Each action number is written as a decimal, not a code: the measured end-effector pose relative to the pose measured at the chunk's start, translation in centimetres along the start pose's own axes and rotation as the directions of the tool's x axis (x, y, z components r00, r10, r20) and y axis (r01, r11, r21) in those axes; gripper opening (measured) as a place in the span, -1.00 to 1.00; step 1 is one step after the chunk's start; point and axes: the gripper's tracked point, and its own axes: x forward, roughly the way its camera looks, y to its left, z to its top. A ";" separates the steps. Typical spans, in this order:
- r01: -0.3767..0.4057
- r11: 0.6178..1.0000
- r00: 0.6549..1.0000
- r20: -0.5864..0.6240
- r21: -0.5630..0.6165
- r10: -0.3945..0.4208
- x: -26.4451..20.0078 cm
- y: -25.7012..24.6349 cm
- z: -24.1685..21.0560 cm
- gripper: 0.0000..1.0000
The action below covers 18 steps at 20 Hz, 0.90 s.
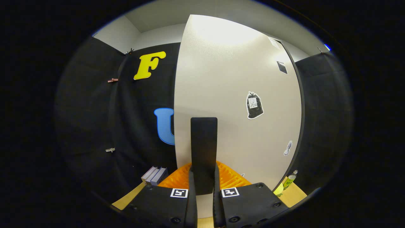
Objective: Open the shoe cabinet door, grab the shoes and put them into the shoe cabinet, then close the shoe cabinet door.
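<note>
— Beside the cabinet, on the left, what is to be noted?

— A few books (155, 175) are seen standing on the wooden table (126, 199), well clear of the door's swing. Just ahead of the fingers an orange ribbed object (229, 179) is laid low against the foot of the shoe cabinet door (227, 95); what it is cannot be told (perhaps the shoes, perhaps a mat).

— And the gripper (204, 190) itself?

— Its fingers are closed onto the black vertical handle (204, 152), which is held between them near its lower end, both sides being pressed.

— So which step is in hand?

— Most likely the door is being worked by its handle; whether opening or closing cannot be settled from this, as the cabinet's inside is hidden.

— How should it be done well?

— The grasp should be kept firm and square. The pull should be made along an arc about the hinge, which seems to be at the dark right edge, so that the handle is not wrenched sideways. The orange object should be watched, lest it be caught by the door's lower edge.

— Further right?

— A green bottle (289, 181) is stood near the door's right edge, apart from the fingers.
</note>
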 end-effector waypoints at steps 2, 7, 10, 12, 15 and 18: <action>-0.016 1.000 1.000 -0.009 0.001 0.016 -1.1 -0.4 0.0 -0.53; -0.033 0.999 0.999 -0.012 0.012 0.033 -4.1 -2.0 0.0 -0.54; -0.053 0.999 0.998 -0.021 -0.001 0.053 -5.8 -3.0 0.1 -0.54; -0.056 0.998 0.998 -0.023 -0.001 0.056 -6.8 -3.9 0.0 -0.54; -0.046 0.999 0.999 -0.023 -0.011 0.046 -8.5 -5.5 0.2 -0.54; -0.028 1.000 0.999 -0.023 -0.008 0.028 -10.1 -7.1 0.2 -0.54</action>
